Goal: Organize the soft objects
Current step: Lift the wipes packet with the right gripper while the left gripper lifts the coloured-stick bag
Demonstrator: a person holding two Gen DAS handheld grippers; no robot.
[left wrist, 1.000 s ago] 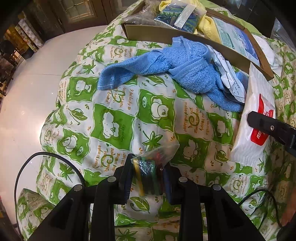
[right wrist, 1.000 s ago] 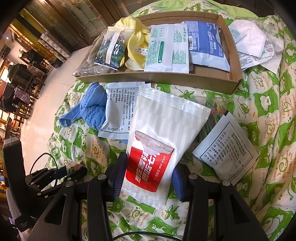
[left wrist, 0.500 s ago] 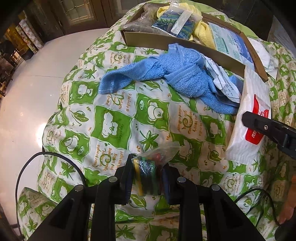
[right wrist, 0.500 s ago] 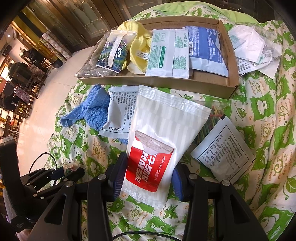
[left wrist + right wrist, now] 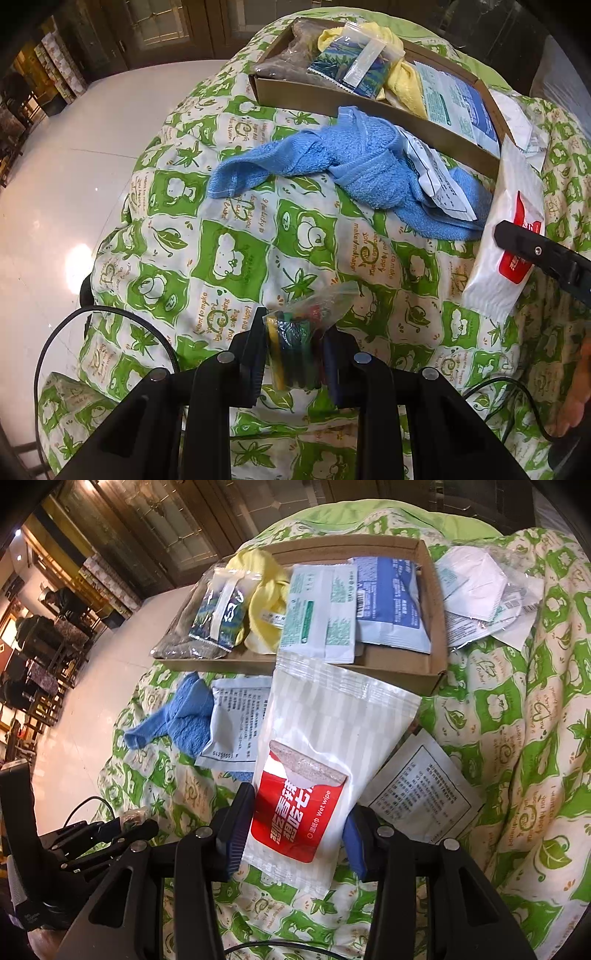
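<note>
Two grippers grasp: left gripper (image 5: 295, 350) pinches a small bag (image 5: 301, 343), right gripper (image 5: 295, 834) a wet-wipe pack (image 5: 317, 771).

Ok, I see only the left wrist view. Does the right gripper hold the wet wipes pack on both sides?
Observer: Yes, the right gripper is shut on the wet wipes pack, one finger on each long edge.
Operator: Does something lie to the right of the pack?
Observer: A white printed sachet lies flat on the quilt there.
Operator: Any free place in the cardboard box?
Observer: Only a bare strip of floor near its front right corner.
</note>
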